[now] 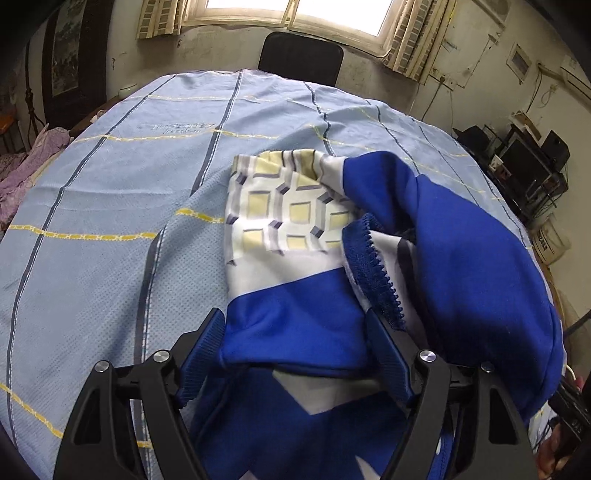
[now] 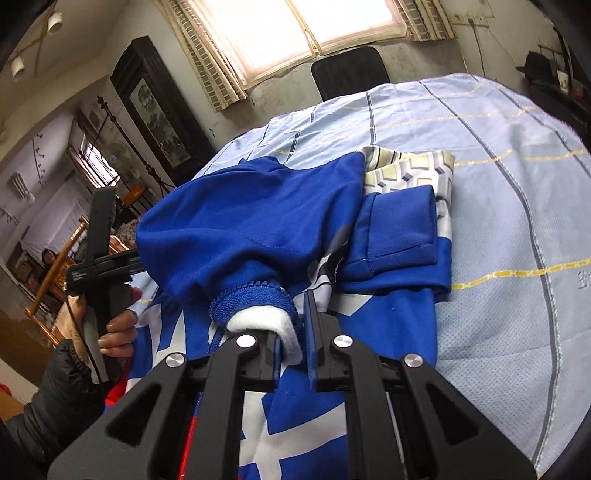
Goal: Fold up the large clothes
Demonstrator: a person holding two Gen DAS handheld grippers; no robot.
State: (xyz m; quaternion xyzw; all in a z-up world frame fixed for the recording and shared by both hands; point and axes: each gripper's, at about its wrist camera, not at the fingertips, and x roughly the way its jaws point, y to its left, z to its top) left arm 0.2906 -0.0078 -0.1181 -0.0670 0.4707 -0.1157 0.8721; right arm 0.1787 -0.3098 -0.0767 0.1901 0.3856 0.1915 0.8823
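A blue and white jacket (image 1: 472,258) with a yellow-checked patterned panel (image 1: 291,206) lies on the light blue striped bedsheet (image 1: 110,206). My left gripper (image 1: 295,332) has its jaws wide apart around a blue fold of the jacket; the cloth lies between the fingers. My right gripper (image 2: 295,325) is shut on the jacket's zipper edge with white fleece lining (image 2: 262,321). The jacket (image 2: 251,221) is bunched up in the right wrist view, a folded sleeve (image 2: 399,229) beside it. The left gripper's handle (image 2: 99,251) shows at the left there, held by a hand.
A black chair (image 1: 301,55) stands at the bed's far edge under a bright window (image 1: 295,14). Purple bedding (image 1: 26,166) lies at the left. Shelves with electronics (image 1: 524,162) stand at the right. A dark cabinet (image 2: 159,110) is at the left wall.
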